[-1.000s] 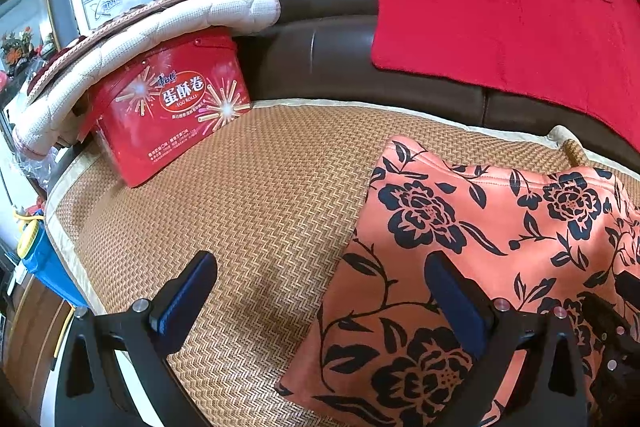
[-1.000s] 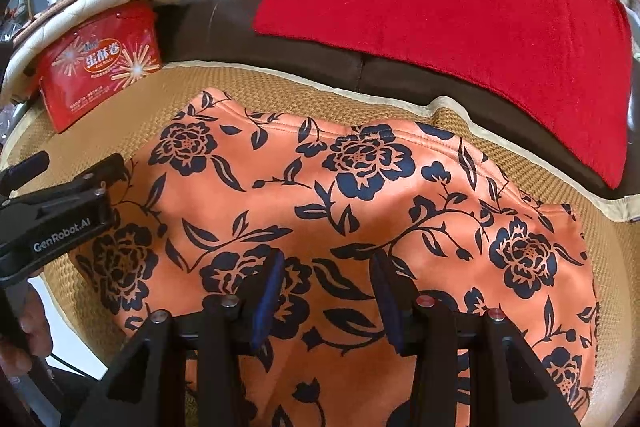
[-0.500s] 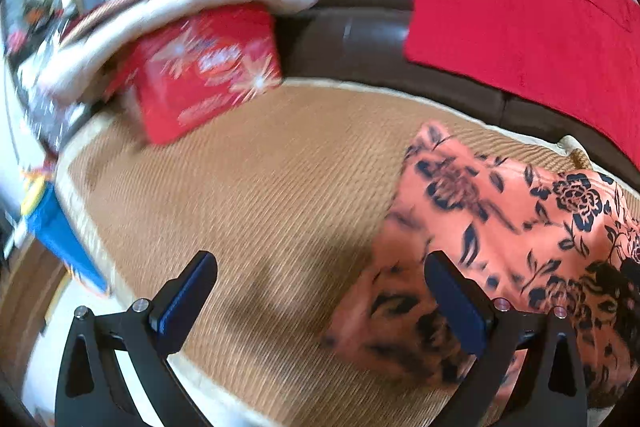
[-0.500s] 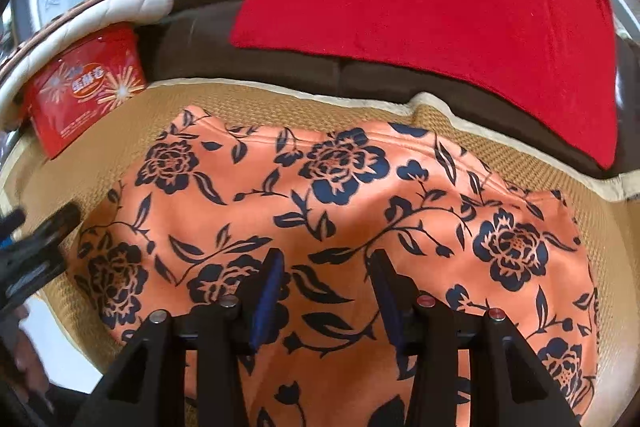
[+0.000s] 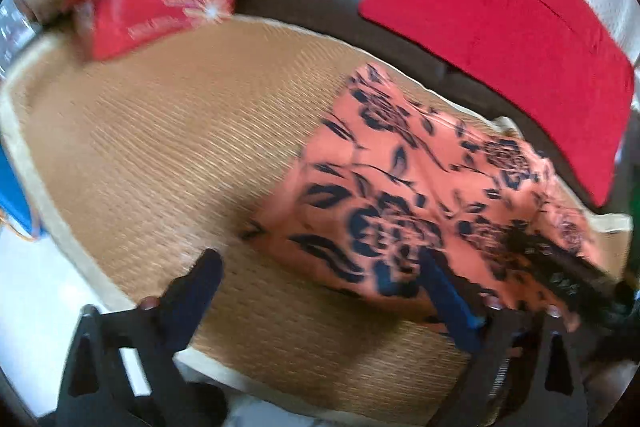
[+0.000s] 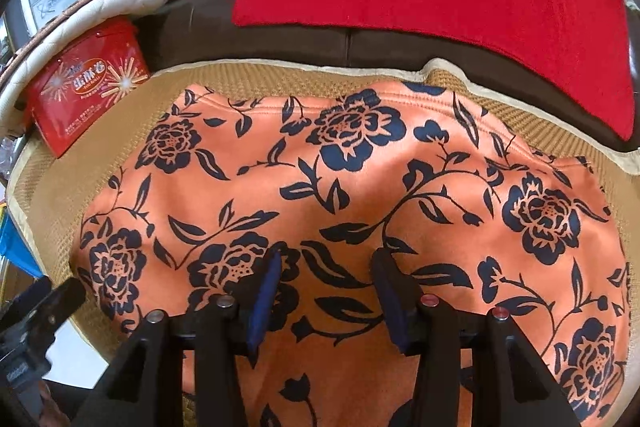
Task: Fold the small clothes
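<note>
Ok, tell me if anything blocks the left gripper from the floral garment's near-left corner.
Nothing visible does. The left gripper is open beside the floral garment, with only bare woven mat between them. The red tin sits far back.

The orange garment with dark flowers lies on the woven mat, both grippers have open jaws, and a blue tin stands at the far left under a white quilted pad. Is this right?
Not quite: the tin is red, not blue, as the right wrist view shows. The rest holds: the floral garment lies on the woven mat, the left gripper and right gripper have open jaws, and the white quilted pad rests over the tin.
</note>
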A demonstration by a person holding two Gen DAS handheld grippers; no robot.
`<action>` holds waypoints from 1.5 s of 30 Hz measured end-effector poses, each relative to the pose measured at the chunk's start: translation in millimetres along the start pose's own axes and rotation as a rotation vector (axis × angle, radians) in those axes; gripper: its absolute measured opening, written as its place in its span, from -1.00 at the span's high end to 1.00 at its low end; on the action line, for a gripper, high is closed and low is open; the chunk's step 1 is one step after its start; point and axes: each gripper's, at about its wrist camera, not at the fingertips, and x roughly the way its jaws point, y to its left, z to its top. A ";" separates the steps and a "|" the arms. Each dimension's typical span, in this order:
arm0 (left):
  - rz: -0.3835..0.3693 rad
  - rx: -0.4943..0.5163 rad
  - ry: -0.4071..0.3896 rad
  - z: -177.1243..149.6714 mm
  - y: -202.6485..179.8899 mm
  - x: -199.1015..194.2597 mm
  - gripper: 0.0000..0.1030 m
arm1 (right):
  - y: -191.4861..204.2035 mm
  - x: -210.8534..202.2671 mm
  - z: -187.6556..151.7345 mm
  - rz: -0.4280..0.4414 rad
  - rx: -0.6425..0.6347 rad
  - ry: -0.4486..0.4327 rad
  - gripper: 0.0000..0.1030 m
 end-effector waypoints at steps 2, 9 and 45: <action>-0.059 -0.058 0.044 3.4 3.3 11.9 -0.34 | -0.6 2.8 0.3 0.008 -0.004 0.004 -0.01; -0.173 -0.207 0.058 12.5 13.1 29.1 -0.46 | -3.3 7.0 0.1 0.051 -0.029 0.014 -0.02; 0.056 0.235 -0.123 31.8 -57.6 12.2 0.70 | -26.5 -2.2 31.0 0.315 0.084 0.087 -0.03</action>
